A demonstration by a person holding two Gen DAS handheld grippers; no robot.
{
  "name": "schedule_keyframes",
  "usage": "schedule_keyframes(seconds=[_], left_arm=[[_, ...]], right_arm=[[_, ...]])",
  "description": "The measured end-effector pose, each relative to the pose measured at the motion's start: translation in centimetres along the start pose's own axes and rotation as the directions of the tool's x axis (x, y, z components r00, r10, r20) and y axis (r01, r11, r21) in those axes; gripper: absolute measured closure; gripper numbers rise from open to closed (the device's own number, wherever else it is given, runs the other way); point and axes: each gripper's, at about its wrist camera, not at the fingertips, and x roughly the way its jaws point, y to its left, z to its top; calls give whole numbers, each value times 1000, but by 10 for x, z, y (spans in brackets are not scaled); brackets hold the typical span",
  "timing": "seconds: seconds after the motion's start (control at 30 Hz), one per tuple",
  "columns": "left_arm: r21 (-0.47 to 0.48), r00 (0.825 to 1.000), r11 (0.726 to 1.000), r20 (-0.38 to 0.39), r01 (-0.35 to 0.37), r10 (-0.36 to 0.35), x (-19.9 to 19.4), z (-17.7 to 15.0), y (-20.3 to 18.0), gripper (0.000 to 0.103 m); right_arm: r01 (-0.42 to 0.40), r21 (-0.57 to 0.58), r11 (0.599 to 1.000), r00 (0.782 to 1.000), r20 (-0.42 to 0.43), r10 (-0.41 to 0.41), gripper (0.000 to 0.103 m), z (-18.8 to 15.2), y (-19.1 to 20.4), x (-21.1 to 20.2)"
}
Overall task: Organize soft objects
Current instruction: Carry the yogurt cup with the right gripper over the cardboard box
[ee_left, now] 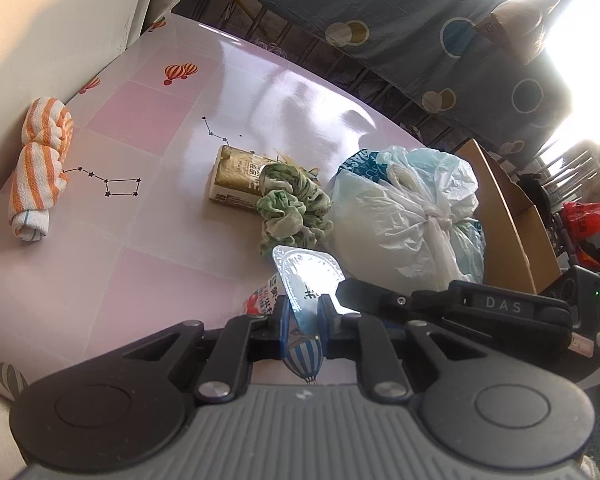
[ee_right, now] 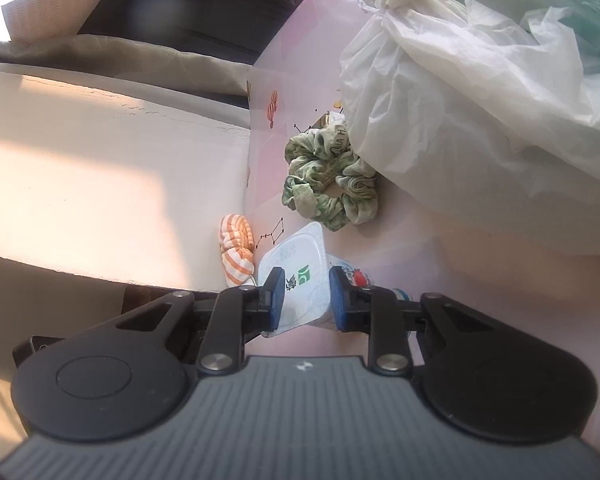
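Both tools on the yogurt cup [ee_right: 300, 280]
Left tool [ee_left: 303, 316] pinching foil lid rim; right tool [ee_right: 305, 298] clamping thin, crushable walls — gently.

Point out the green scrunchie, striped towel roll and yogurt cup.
green scrunchie [ee_right: 332, 188]: right wrist view, ring's fabric.
striped towel roll [ee_left: 40, 168]: left wrist view, middle of roll.
yogurt cup [ee_right: 300, 272]: right wrist view, foil lid.

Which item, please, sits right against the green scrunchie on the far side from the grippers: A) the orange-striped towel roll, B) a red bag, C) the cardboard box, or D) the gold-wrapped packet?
D: in the left wrist view the gold-wrapped packet touches the green scrunchie, while the orange-striped towel roll lies apart by the wall.
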Motion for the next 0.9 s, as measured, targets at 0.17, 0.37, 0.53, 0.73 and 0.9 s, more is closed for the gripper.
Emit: schedule_keyframes(seconds=[0.17,0.37,0.53,0.73,0.9], left_arm=[[39,999,999,48,23,-25,-23,4,-26,89],[130,989,988,107,89,-103,-50,17,-80,89],[235,973,956,105,174,-203,-54,25,-152,89],[337,950,896,15,289,-312,-23,18,-242,87],[372,946,870,-100,324,-309,26,1,-294,83]], right_arm=[[-19,-28,999,1000,23,19,80,-1,15,-23],[-87,-43,995,990,110,91,80,9,36,-82],[-109,-73,991,968,219,122,80,22,46,-155],[-80,-66,995,925,368,99,78,38,25,-268],[20,-15,1000,903,429,-12,77,48,-13,-337]])
